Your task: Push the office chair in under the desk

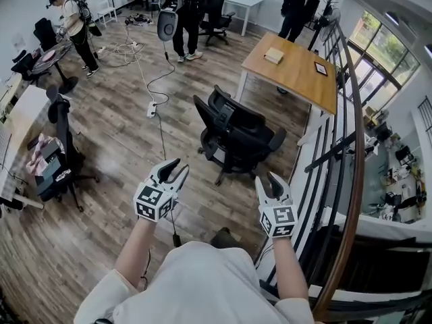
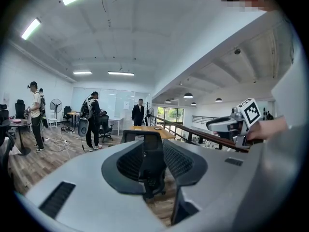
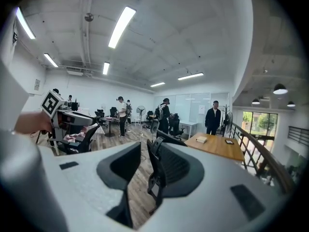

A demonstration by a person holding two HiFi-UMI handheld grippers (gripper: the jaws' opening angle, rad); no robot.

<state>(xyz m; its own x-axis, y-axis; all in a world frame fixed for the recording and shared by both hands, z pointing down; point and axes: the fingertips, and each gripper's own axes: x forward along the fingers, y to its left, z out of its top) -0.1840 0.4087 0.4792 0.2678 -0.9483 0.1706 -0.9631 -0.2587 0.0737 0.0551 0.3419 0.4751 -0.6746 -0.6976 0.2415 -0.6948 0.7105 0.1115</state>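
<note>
We hold both grippers low over the wood floor. The left gripper [image 1: 177, 170] and the right gripper [image 1: 267, 179] each have their jaws apart, with nothing between them. Just ahead, the black office chair [image 1: 236, 135] stands with its back towards us, untouched and off the near corner of the desk [image 1: 297, 79]. A white cable [image 1: 160, 128] trails along the floor left of the chair, and a railing [image 1: 352, 181] runs close on the right. A small box [image 1: 273, 55] lies on the desktop. Beyond it stands a person in black [image 1: 299, 7].
</note>
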